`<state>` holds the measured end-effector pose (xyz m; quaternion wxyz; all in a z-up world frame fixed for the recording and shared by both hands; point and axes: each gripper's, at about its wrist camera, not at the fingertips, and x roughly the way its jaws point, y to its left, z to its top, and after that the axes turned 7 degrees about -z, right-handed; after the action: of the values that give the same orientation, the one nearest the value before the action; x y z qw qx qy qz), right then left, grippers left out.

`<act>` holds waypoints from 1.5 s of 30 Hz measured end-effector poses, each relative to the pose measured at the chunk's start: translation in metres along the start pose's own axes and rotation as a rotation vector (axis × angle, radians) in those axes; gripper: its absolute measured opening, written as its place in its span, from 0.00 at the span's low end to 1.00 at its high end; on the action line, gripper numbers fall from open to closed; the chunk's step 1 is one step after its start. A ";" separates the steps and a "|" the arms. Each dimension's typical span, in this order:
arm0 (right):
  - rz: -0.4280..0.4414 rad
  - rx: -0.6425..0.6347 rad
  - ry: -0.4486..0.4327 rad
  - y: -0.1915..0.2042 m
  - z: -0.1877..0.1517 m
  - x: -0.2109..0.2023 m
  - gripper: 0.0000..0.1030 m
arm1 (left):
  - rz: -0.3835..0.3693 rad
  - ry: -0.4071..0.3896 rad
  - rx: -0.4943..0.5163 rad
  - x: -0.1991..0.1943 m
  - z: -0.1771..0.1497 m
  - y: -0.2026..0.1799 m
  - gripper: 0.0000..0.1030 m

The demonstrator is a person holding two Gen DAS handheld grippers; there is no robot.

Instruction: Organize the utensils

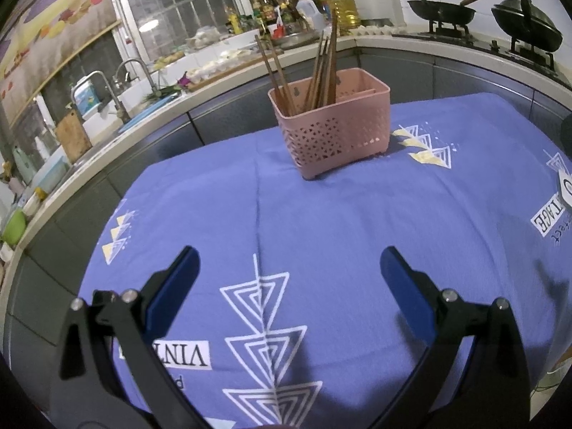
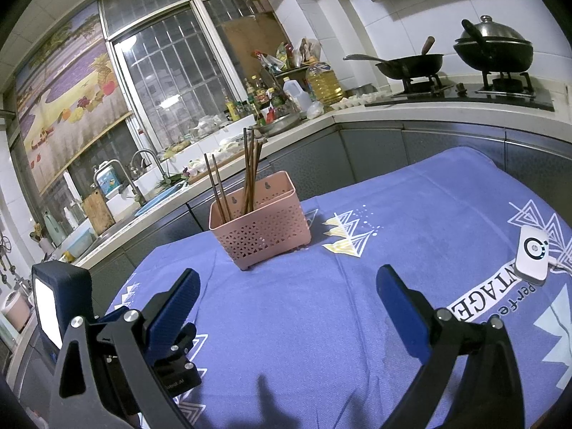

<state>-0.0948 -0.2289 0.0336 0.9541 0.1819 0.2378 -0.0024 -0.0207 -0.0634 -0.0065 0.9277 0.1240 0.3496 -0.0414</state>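
A pink perforated utensil basket [image 1: 334, 132] stands on the blue patterned tablecloth [image 1: 321, 221] near the table's far edge. Several brown wooden chopsticks [image 1: 323, 71] stand upright in it. It also shows in the right wrist view [image 2: 264, 225] with the chopsticks [image 2: 250, 175]. My left gripper [image 1: 289, 268] is open and empty, low over the cloth well short of the basket. My right gripper [image 2: 287, 286] is open and empty, also short of the basket. The body of the left gripper [image 2: 118, 325] shows at the lower left of the right wrist view.
A small white device [image 2: 533, 255] with a cable lies on the cloth at the right. Behind the table runs a kitchen counter [image 2: 321, 121] with a sink [image 2: 121, 193], bottles, and two black woks [image 2: 411, 62] on a stove.
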 end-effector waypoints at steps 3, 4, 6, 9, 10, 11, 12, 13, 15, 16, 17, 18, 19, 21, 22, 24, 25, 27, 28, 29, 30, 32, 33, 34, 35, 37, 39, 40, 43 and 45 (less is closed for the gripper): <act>0.000 0.000 0.000 0.000 0.000 -0.001 0.95 | 0.000 0.006 0.007 -0.001 0.002 -0.001 0.94; 0.000 0.001 0.000 0.000 0.000 0.000 0.95 | 0.000 0.008 0.009 -0.001 0.001 -0.001 0.94; -0.001 0.001 0.000 0.000 0.001 0.000 0.95 | 0.001 0.013 0.012 -0.001 0.002 0.000 0.94; -0.001 0.003 0.001 0.001 -0.002 -0.002 0.95 | 0.002 0.017 0.015 -0.001 0.002 0.000 0.94; -0.001 0.002 0.001 0.000 0.000 -0.001 0.95 | 0.001 0.017 0.015 -0.001 0.002 -0.001 0.94; -0.001 0.002 0.001 0.000 0.000 -0.001 0.95 | 0.001 0.019 0.016 -0.002 0.001 0.000 0.94; 0.000 0.002 0.001 0.000 0.000 -0.001 0.95 | 0.001 0.019 0.017 -0.001 0.002 0.000 0.94; -0.001 0.002 0.001 0.000 0.000 -0.001 0.95 | 0.001 0.020 0.019 0.000 0.002 -0.001 0.94; -0.001 0.003 0.001 0.000 -0.001 -0.001 0.95 | 0.001 0.023 0.021 0.000 0.002 -0.001 0.94; -0.001 0.002 0.001 0.000 0.000 -0.001 0.95 | 0.001 0.024 0.022 0.000 0.001 0.000 0.94; -0.002 0.002 0.001 0.001 -0.002 -0.003 0.95 | 0.001 0.024 0.021 0.000 0.001 0.000 0.94; -0.001 0.003 0.002 0.000 0.000 -0.001 0.95 | 0.001 0.024 0.020 0.000 0.002 -0.001 0.94; -0.001 0.003 0.002 0.000 0.000 -0.001 0.95 | 0.001 0.024 0.020 0.000 0.001 0.000 0.94; -0.002 0.003 0.002 0.000 0.000 -0.001 0.95 | 0.001 0.026 0.020 0.001 0.001 0.000 0.94; -0.002 0.002 0.002 0.001 -0.001 -0.002 0.95 | 0.001 0.027 0.021 0.001 0.001 0.000 0.94; -0.002 0.004 0.002 0.001 0.000 -0.001 0.95 | 0.000 0.027 0.022 0.002 0.001 0.000 0.94; -0.002 0.003 0.003 0.002 -0.002 -0.003 0.95 | 0.000 0.028 0.022 0.002 0.002 0.000 0.94; -0.002 0.003 0.003 0.001 0.000 -0.002 0.95 | 0.001 0.028 0.024 0.001 0.000 0.000 0.94; -0.002 0.004 0.003 0.001 0.000 -0.002 0.95 | 0.001 0.028 0.024 0.001 0.001 0.000 0.94; -0.003 0.004 0.003 0.001 0.000 -0.002 0.95 | 0.002 0.028 0.024 0.001 0.001 0.000 0.94; -0.003 0.004 0.003 0.001 0.000 -0.002 0.95 | 0.002 0.028 0.024 0.001 0.001 0.000 0.94; -0.003 0.005 0.003 0.001 0.001 -0.002 0.95 | 0.001 0.027 0.022 0.002 0.002 -0.001 0.94; -0.003 0.005 0.003 0.002 0.000 -0.002 0.95 | 0.001 0.028 0.022 0.002 0.002 0.000 0.94; -0.003 0.005 0.003 0.001 0.001 -0.002 0.95 | 0.000 0.028 0.022 0.002 0.002 -0.001 0.94; -0.003 0.005 0.004 0.002 -0.001 -0.003 0.95 | 0.001 0.028 0.022 0.001 0.001 0.000 0.94; -0.003 0.005 0.004 0.002 -0.001 -0.003 0.95 | 0.001 0.028 0.023 0.002 0.001 0.000 0.94; -0.003 0.005 0.004 0.002 0.000 -0.003 0.95 | 0.000 0.029 0.023 0.003 0.001 0.000 0.94; -0.003 0.005 0.005 0.003 -0.002 -0.004 0.95 | 0.001 0.029 0.023 0.003 0.002 0.000 0.94; -0.004 0.007 0.006 0.004 -0.003 -0.006 0.95 | 0.001 0.029 0.024 0.003 0.002 0.000 0.94; -0.004 0.007 0.006 0.004 -0.003 -0.005 0.95 | 0.000 0.028 0.024 0.003 0.002 0.000 0.94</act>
<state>-0.1003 -0.2250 0.0348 0.9527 0.1849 0.2410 -0.0047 -0.0175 -0.0640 -0.0068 0.9212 0.1358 0.3620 -0.0441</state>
